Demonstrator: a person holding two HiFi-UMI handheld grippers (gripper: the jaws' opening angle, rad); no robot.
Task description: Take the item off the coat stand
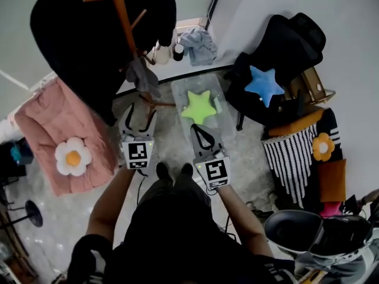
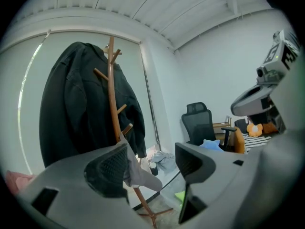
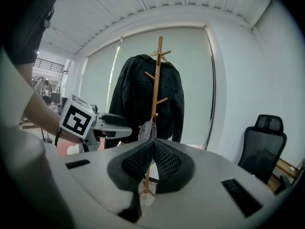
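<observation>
Short of the coat stand (image 2: pixel 113 104), the right gripper (image 3: pixel 153 144) has its jaws pressed together on nothing, the left gripper (image 2: pixel 151 151) gapes empty just before the grey cap (image 2: pixel 141 175) on a lower peg, and the black jacket (image 2: pixel 71 113) hangs behind.

White walls (image 1: pixel 355 52); speckled grey floor (image 1: pixel 251 167); black office chair (image 2: pixel 198 125); pale window blind (image 3: pixel 198 80) drawn.

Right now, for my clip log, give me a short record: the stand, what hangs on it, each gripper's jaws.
stand: wooden coat stand, upright
hanging: black jacket; grey cap, lower down
left gripper: jaws apart, pointed at the cap, holding nothing
right gripper: jaws together, empty
</observation>
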